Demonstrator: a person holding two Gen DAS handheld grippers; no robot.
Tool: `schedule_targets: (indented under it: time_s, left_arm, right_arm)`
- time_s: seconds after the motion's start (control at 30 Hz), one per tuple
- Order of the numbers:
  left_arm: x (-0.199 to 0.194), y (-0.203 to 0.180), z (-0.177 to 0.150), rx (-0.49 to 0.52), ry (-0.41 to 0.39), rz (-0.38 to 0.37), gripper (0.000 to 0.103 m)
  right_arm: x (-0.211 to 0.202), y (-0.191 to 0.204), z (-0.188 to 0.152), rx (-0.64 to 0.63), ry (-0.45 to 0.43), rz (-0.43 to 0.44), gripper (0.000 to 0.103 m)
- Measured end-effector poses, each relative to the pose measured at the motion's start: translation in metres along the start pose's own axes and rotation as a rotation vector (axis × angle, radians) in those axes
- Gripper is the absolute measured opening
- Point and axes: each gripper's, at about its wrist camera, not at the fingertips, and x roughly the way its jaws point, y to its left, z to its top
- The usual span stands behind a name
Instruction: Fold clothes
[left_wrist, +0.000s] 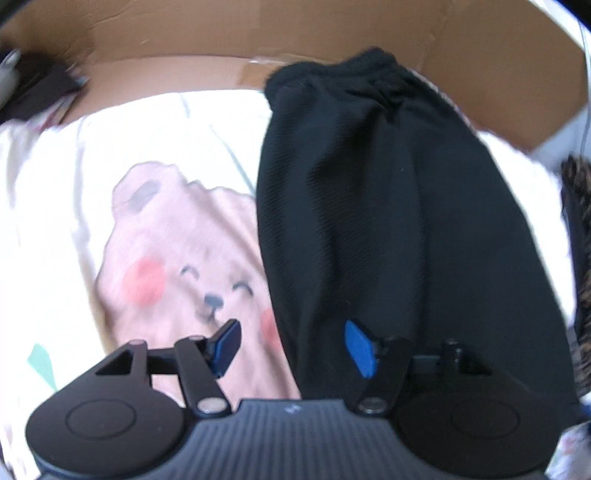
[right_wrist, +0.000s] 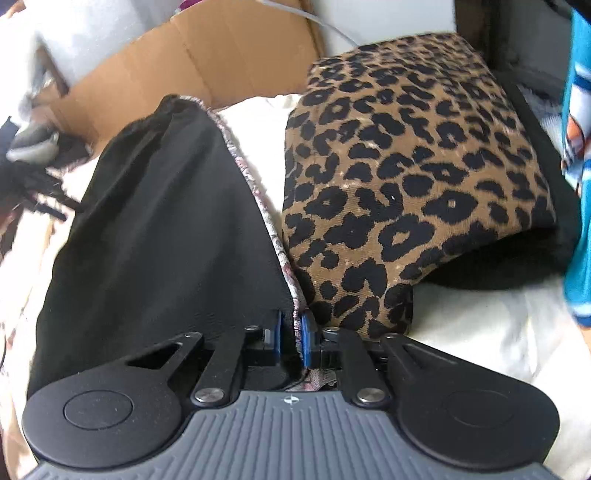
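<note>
left wrist: left gripper (left_wrist: 291, 345) jaws apart, empty, straddling near-left edge of black trousers (left_wrist: 388, 221), bear print (left_wrist: 192, 273) alongside | right wrist: right gripper (right_wrist: 291, 334) clamped on trousers' near-right hem corner, leopard cushion (right_wrist: 413, 177) just beyond | step: securing hem | next: close left on hem, lift toward waistband

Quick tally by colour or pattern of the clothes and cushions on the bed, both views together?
Black garment: 1
Pink bear-print top: 1
Leopard-print cushion: 1
Total: 3
</note>
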Motion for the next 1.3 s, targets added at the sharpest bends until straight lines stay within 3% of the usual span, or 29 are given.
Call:
schedule_targets:
  time_s: [0.13,0.4,0.8,1.17,1.3]
  left_arm:
    - [-0.018,-0.005,-0.014,-0.044,-0.003,-0.029,0.074]
    - [0.003,-0.011,-0.063,-0.057,0.061,-0.057,0.070]
    - [-0.022,-0.007,-0.130,-0.083,0.060,-0.122,0.070]
    - [-0.025,-0.014,-0.193,-0.116,0.097,-0.212,0.070]
    - [-0.018,-0.010,-0.211,-0.138,0.116,-0.229,0.068]
  right_arm:
    - [-0.003,-0.006,-0.004,0.068,-0.026,-0.001,0.006]
    - [-0.023,-0.016,-0.018,0.104,-0.022,0.027,0.005]
    - [-0.021,-0.021,-0.024,0.134,-0.011,-0.009,0.005]
    - [-0.032,-0.021,-0.033,0.193,-0.053,-0.061,0.006]
    - [-0.032,-0.028,-0.036,0.272,-0.076,-0.057,0.013]
